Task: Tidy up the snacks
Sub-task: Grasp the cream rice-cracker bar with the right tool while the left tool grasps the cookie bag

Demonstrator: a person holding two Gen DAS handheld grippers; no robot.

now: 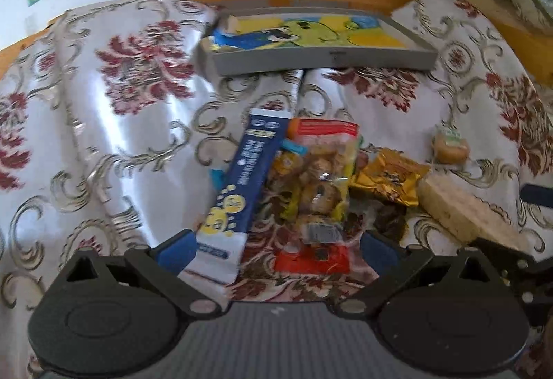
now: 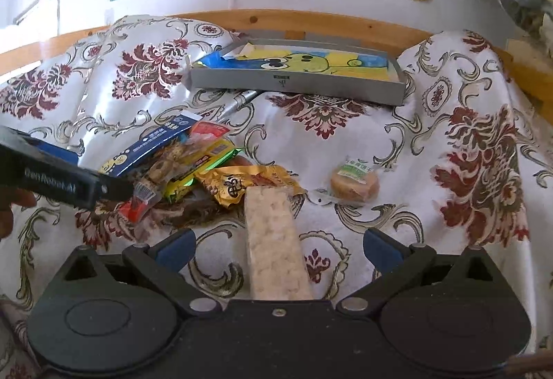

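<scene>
Floral tablecloth (image 2: 345,109) carries a snack pile (image 2: 193,168) before a grey tray (image 2: 297,85). Left gripper (image 1: 276,246) and right gripper (image 2: 276,246) both gape, empty.

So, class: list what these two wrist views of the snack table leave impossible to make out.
- Dark wrapper, right wrist view: buried under the gold packet; contents unreadable.
- Blue sachet, left wrist view: print blurred, near end behind the left gripper fingers.
- Rice cracker bar, right wrist view: near end hidden by the right gripper body.
- Round biscuit: label too small.
</scene>
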